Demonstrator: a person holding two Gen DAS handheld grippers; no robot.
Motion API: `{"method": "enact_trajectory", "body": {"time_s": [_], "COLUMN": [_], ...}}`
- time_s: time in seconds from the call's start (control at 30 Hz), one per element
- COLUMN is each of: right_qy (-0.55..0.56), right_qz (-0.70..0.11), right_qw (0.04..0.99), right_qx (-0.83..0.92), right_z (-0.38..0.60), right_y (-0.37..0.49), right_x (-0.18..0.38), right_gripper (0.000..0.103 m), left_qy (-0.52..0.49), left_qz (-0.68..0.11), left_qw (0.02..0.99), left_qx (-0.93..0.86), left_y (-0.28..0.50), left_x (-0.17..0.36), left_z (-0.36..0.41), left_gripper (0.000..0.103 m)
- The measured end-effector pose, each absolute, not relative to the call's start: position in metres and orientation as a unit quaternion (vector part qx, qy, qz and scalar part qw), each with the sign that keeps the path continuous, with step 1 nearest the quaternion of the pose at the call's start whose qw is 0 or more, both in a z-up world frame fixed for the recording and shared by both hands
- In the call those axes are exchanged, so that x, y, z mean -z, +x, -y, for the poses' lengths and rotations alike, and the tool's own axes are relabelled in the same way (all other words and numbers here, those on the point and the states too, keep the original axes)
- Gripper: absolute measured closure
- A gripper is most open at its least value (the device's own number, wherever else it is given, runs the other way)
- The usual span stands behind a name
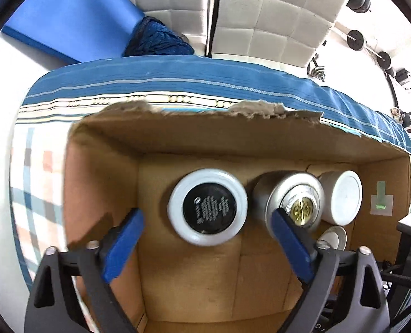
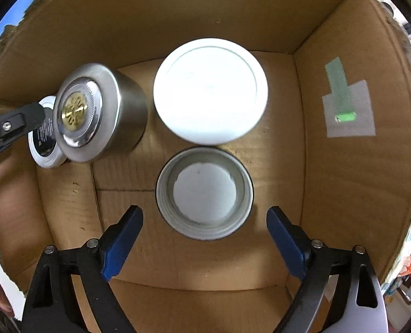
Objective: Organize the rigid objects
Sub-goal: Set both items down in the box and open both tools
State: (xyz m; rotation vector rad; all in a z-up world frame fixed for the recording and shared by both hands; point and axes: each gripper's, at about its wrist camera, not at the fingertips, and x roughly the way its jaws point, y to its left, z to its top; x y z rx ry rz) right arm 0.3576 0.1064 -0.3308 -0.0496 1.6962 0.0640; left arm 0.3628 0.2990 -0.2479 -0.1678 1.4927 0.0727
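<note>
A cardboard box [image 1: 183, 136] holds several round containers. In the left wrist view a white jar with a black label [image 1: 207, 207] stands just ahead of my open, empty left gripper [image 1: 207, 219]. A silver tin with a gold emblem [image 1: 291, 199] stands right of it, then a white jar [image 1: 341, 195]. In the right wrist view my open, empty right gripper [image 2: 205, 216] hovers over an open white cup [image 2: 204, 193]. Beyond it stands the white-lidded jar [image 2: 211, 90]. The silver tin [image 2: 94, 113] and the black-labelled jar [image 2: 43, 144] are at the left, with the left gripper's arm [image 2: 11, 123] over them.
The box [image 2: 344, 180] sits on a blue striped and checked bedcover [image 1: 177, 80]. A green-taped patch [image 2: 347, 105] is on the box's right wall. A blue mat [image 1: 72, 19], a dark blue knitted item [image 1: 158, 38] and a white padded headboard [image 1: 261, 14] lie behind. Dumbbells [image 1: 358, 38] are at the far right.
</note>
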Motion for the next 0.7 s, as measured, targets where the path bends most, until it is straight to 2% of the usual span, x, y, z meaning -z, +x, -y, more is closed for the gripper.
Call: {"method": "enact_trajectory", "body": {"time_s": [0.13, 0.7], "right_qy": [-0.017, -0.044], "right_qz": [-0.747, -0.688], "right_qw": [0.664, 0.719], "right_qx": [-0.036, -0.085], "right_z": [-0.112, -0.134], "right_y": [0.346, 0.296], "right_x": [0.319, 0.199], "right_gripper": [0.000, 0.000], "left_qy": [-0.081, -0.072], "left_qz": [-0.677, -0.610], "left_qw": [0.731, 0.788], "left_qx": [-0.035, -0.053], "left_y": [0.354, 0.265], "left_x": [0.237, 0.135], "left_z": [-0.301, -0.294], "left_gripper": [0.000, 0.000]}}
